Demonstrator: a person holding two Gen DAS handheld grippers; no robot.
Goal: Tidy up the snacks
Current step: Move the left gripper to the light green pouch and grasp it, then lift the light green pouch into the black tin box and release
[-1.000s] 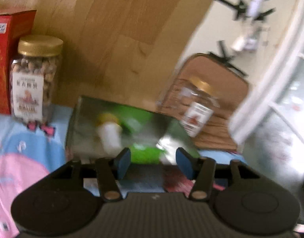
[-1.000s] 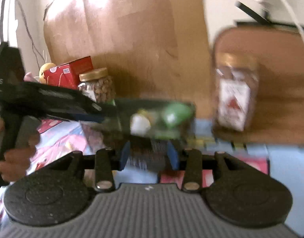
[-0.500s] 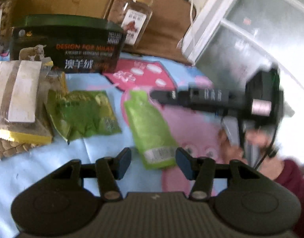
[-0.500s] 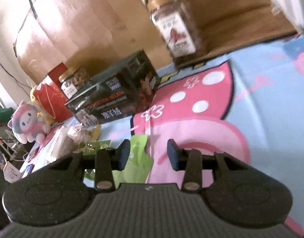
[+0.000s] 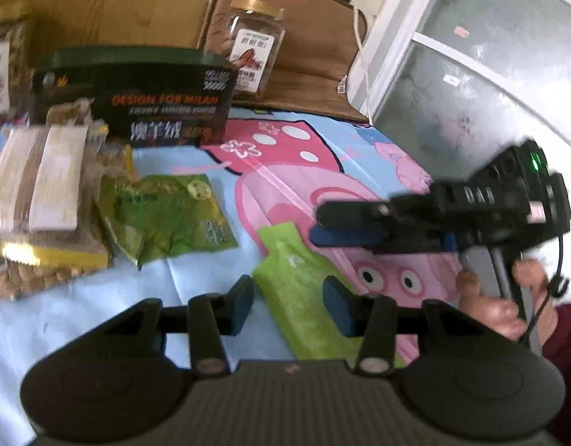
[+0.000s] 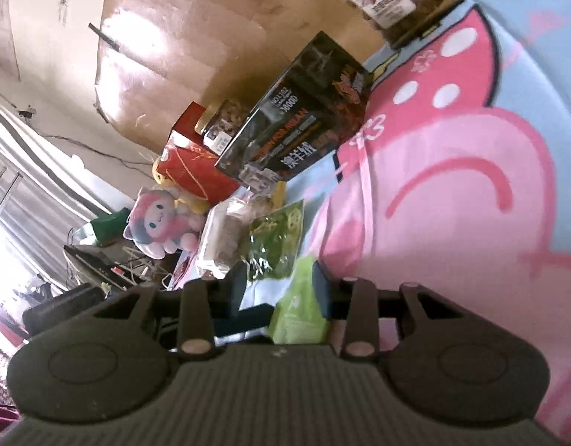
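The left gripper (image 5: 288, 304) stood released low in the frame, its jaws wide either side of the light green pouch (image 5: 304, 297) lying on the cartoon cloth (image 5: 359, 156). The right gripper (image 6: 279, 287) also gaped, apparently straddling the pouch's end without pinching it. Left of centre lay a dark green packet (image 5: 166, 215); above it stood a black box (image 5: 136, 93).

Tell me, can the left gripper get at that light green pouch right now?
Probably yes: the left gripper is open with the light green pouch lying flat between its fingers, nothing covering it. The right gripper hovers close by.
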